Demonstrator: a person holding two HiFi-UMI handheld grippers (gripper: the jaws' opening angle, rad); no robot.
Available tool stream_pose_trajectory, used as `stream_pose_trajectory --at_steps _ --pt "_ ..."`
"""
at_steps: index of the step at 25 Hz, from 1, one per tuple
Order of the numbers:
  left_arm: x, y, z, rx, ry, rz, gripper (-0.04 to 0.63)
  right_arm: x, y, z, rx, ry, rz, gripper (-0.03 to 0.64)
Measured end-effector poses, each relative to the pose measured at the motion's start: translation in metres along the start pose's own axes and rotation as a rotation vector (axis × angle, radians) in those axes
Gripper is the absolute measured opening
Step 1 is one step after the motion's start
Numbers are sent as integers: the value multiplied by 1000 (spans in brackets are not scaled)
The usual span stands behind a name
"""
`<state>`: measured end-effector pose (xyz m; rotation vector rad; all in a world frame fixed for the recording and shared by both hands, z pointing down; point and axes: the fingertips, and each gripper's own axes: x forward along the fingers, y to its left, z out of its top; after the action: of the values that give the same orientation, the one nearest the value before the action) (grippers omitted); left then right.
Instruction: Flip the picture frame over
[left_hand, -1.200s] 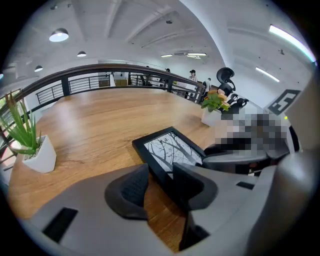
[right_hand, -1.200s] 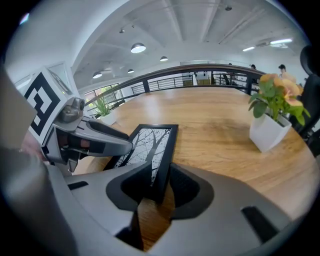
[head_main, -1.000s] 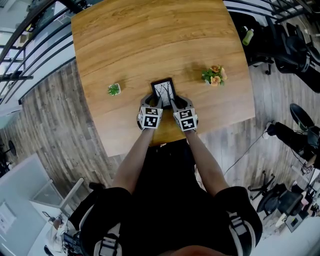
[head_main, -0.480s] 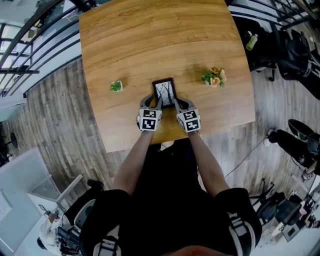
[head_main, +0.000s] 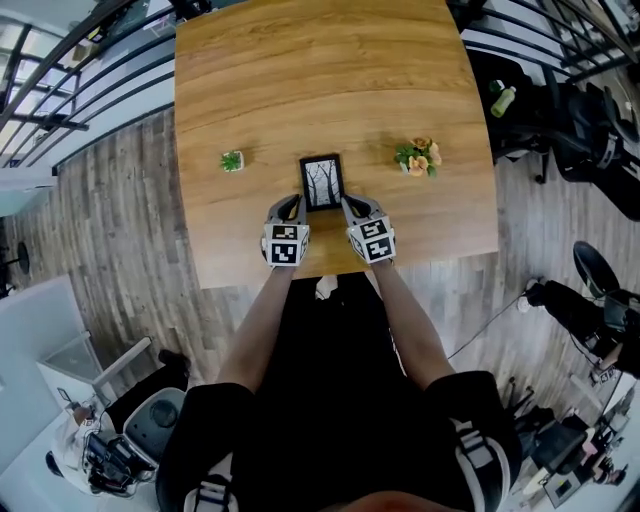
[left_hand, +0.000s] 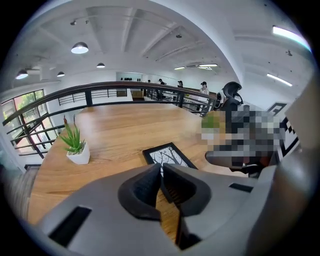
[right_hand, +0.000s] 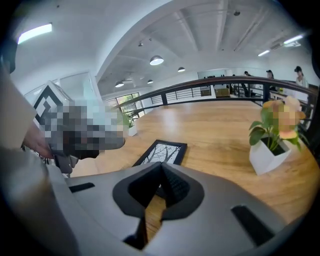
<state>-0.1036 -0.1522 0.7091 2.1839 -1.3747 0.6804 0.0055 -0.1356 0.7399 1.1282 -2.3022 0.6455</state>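
Picture frame (head_main: 322, 182) flat on the desk (head_main: 300, 80), tree print facing up; both tongs shut, empty.

Frame lies lengthwise away from the person, near the desk's front edge, between a small green plant (head_main: 232, 160) in a white pot to its left and a flowering plant (head_main: 417, 157) to its right, well apart from both. Left tongs (head_main: 292, 204) sit just beside the frame's near left corner; their jaws have just been closing and now meet with nothing between them. Right tongs (head_main: 349, 206) sit by the near right corner, jaws together, nothing held. Both tips appear to hover just short of the frame rather than touching it, though the overhead view is too small to be sure.
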Motion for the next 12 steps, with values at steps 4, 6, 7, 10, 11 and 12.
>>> stream_pose_trajectory --at_steps 4,6,7,10,11,12 --pt "-14 -7 -2 -14 -5 26 31 -14 -3 3 -23 -14 6 8" --pt "-21 -11 -3 -13 -10 36 31 -18 -4 4 -34 -23 11 8" --pt "-23 -13 -3 -11 -13 41 31 -20 -5 4 -39 -26 15 8" --pt "-33 -18 -5 -18 -20 55 29 -28 -2 1 -52 -23 27 8" --pt "-37 -19 -5 -21 -23 61 28 -30 -1 -1 -55 -24 30 8" --pt "-40 -19 -5 -25 -27 67 28 -33 0 -2 -57 -25 33 8"
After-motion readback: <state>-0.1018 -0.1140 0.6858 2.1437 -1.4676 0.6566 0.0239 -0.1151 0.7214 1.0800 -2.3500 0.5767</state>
